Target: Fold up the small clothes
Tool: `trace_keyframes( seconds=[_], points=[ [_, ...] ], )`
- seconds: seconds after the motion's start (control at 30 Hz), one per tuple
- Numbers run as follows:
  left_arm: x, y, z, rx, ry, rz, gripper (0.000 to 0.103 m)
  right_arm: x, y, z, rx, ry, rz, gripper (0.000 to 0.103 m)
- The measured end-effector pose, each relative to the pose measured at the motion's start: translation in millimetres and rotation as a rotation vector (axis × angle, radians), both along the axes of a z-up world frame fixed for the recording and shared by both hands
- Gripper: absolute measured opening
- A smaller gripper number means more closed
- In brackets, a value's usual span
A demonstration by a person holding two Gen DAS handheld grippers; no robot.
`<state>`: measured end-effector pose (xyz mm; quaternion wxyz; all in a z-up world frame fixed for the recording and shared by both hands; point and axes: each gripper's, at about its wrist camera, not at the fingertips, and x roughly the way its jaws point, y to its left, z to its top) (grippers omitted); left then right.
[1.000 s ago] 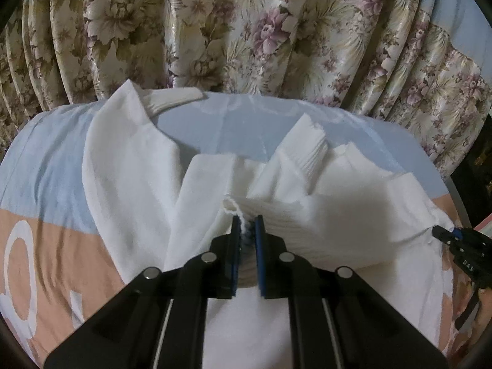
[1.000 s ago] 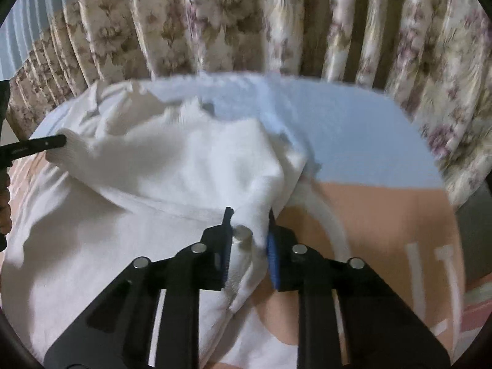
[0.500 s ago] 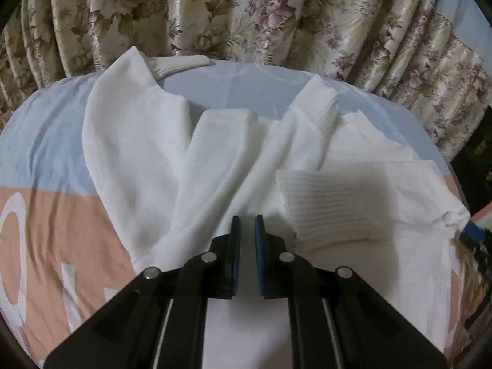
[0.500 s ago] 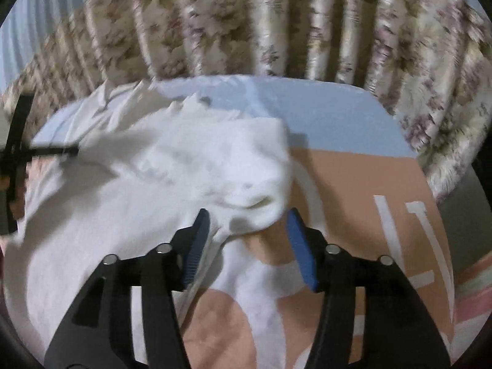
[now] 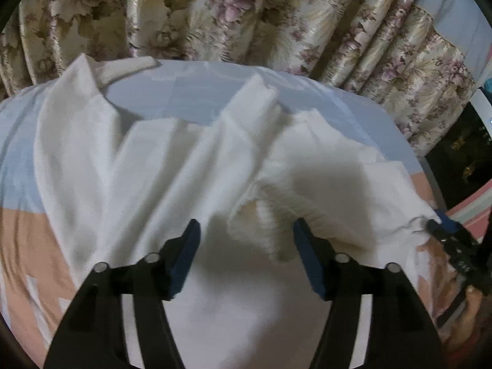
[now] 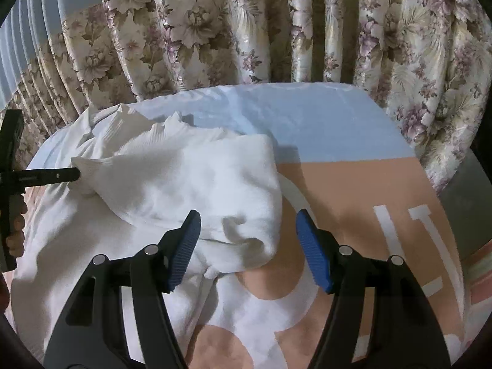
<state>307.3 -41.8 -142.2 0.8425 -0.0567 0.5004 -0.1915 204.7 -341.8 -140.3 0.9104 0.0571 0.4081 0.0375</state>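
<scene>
Jaws of the left gripper (image 5: pixel 246 255) have just been opening and now stand wide, with the ribbed hem (image 5: pixel 276 230) of the white sweater (image 5: pixel 147 166) lying loose between the blue pads, pressed by neither. The hem curls up in a small roll, leaning toward the right pad. Beyond it the sweater spreads in soft folds across the bedspread (image 5: pixel 18 233), one sleeve running off to the far left and its cuff (image 5: pixel 129 67) lying flat near the floral curtain (image 5: pixel 246 9).

The right gripper (image 6: pixel 247 246) also stands wide apart, its jaws having just been opening; the folded-over corner of the sweater (image 6: pixel 196 184) rests between the pads and nearer the left one, touching neither that I can tell. To the right of that corner the bedspread (image 6: pixel 353 184) shows peach with white lettering, turning pale blue farther back. At the left edge of this view the other gripper's fingertip meets the ribbed hem (image 6: pixel 86 169), with fingers (image 6: pixel 17 224) of the holding hand just visible. The curtain (image 6: pixel 276 30) hangs behind.
</scene>
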Motion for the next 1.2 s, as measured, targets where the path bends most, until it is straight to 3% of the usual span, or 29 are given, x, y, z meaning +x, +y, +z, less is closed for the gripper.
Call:
trace_keyframes(
  seconds=[0.1,0.17,0.3,0.33,0.37,0.43,0.47,0.57,0.7,0.83,1.0,1.07,1.1,1.2],
  points=[
    [-7.2,-6.6,5.2,0.014,-0.004,-0.019,0.070,-2.0,-0.4,0.3,0.005,-0.005,-0.002,0.065],
    [-8.7,-7.6,5.8,0.038,-0.016,-0.017,0.077,-2.3,-1.3,-0.8,0.015,-0.004,-0.005,0.065],
    [5.0,-10.4,-9.1,0.064,0.019,-0.002,0.077,0.8,-1.5,-3.0,0.004,0.007,-0.026,0.065],
    [7.7,-13.1,-12.4,0.077,0.017,-0.004,0.071,1.0,-1.3,-2.2,0.002,0.005,-0.030,0.065],
    [10.3,-18.9,-16.2,0.118,0.007,-0.005,0.052,2.0,-0.4,-1.3,-0.005,0.007,-0.033,0.065],
    [9.7,-24.4,-17.3,0.164,-0.023,-0.017,0.036,5.7,1.1,0.0,-0.022,0.015,-0.034,0.065],
    [10.2,-24.8,-16.9,0.157,-0.026,-0.030,0.023,7.3,1.2,0.7,-0.030,0.016,-0.036,0.065],
    [9.7,-20.2,-13.3,0.147,-0.052,-0.045,0.013,11.8,1.3,7.3,-0.028,0.003,-0.054,0.065],
    [-3.4,4.2,9.2,0.200,-0.171,-0.010,0.012,15.1,7.9,16.9,-0.026,-0.016,-0.058,0.065],
    [-1.2,34.0,3.3,0.241,-0.121,-0.038,0.012,24.5,22.5,13.7,-0.045,0.008,-0.042,0.065],
    [0.6,45.0,-6.3,0.194,-0.090,-0.025,0.015,46.2,37.9,-13.5,-0.067,0.101,-0.030,0.059],
    [-1.6,47.9,-4.2,0.173,-0.092,-0.019,0.028,55.0,48.0,-28.2,-0.111,0.174,-0.004,0.054],
    [-4.3,51.4,-1.3,0.156,-0.091,-0.026,0.038,54.9,52.4,-28.7,-0.135,0.172,0.001,0.055],
    [-14.2,61.4,14.9,0.178,-0.142,-0.018,0.050,49.9,55.1,-13.2,-0.113,0.127,0.008,0.055]
  ],
)
